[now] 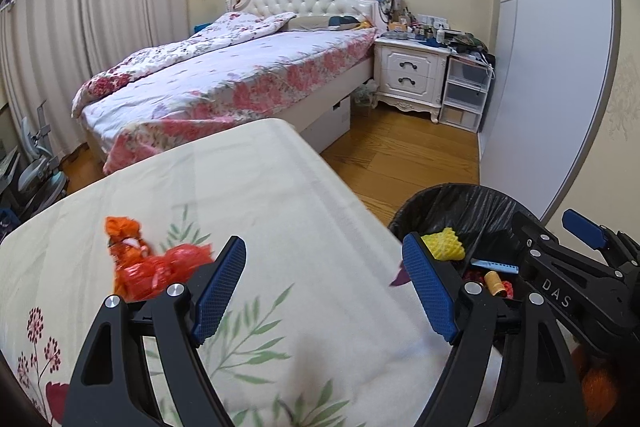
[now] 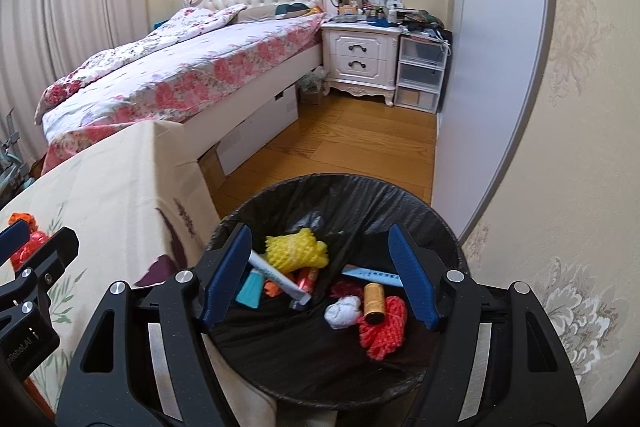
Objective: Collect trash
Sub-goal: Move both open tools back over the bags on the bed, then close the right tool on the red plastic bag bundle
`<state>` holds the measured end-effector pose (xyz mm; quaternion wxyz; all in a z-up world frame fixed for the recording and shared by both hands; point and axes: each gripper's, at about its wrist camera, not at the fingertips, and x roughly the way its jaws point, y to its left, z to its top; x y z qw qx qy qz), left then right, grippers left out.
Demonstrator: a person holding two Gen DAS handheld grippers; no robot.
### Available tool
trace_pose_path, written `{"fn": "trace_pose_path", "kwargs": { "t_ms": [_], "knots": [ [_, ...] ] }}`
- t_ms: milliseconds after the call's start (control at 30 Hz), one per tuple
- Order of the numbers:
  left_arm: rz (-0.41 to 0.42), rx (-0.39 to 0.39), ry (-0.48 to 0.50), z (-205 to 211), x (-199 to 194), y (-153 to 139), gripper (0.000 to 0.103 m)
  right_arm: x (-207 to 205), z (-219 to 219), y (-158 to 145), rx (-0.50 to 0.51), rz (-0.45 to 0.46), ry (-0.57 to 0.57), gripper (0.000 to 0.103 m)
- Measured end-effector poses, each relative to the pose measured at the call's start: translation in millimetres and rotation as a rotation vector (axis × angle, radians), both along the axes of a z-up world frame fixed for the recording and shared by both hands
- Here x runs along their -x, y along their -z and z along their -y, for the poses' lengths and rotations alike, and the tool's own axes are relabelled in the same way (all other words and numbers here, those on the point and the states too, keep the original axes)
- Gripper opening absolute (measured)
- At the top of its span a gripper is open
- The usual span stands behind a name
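So right now both sides are empty. The left hand-held gripper (image 1: 324, 287) sits wide apart over the table (image 1: 256, 187), nothing between the pads, and the right hand-held gripper (image 2: 320, 275) hangs gaping over the bin (image 2: 448, 227) with nothing in it either. The bin already has a pile in it — yellow foam net (image 2: 296, 251), red net (image 2: 384, 327), a white wad (image 2: 342, 311) and a few other bits.

What's left as far as I can see is the orange wrapper (image 1: 152, 267), lying on the cloth just off to the side of my left pads, not between them.

Stuff I'm worried about:
- That wrapper looks thin and crinkly, so I figure it could slide or flatten instead of getting pinched, or I grab a fold of tablecloth with it and drag the cloth.
- The bin sits tight against the table edge — a sloppy swing could knock it or drop the wrapper on the floor.
- The two grippers are close together near that edge, so they could bump.
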<state>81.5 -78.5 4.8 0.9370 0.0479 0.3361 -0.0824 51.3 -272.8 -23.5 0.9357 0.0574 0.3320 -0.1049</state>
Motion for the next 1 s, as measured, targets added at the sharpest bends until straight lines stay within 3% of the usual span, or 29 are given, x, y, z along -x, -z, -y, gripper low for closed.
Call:
{"fn": "trace_pose_path", "kwargs": {
  "t_ms": [333,1000],
  "knots": [
    [0.008,-0.002,-0.111,-58,14,-3,0.079,1,-54,-9,0.008,0.008,-0.121,0.074],
    [-0.022,-0.007,-0.425,-201,44,9,0.079,-8,-174,-16,-0.018,-0.013,-0.394,0.075]
  ]
}}
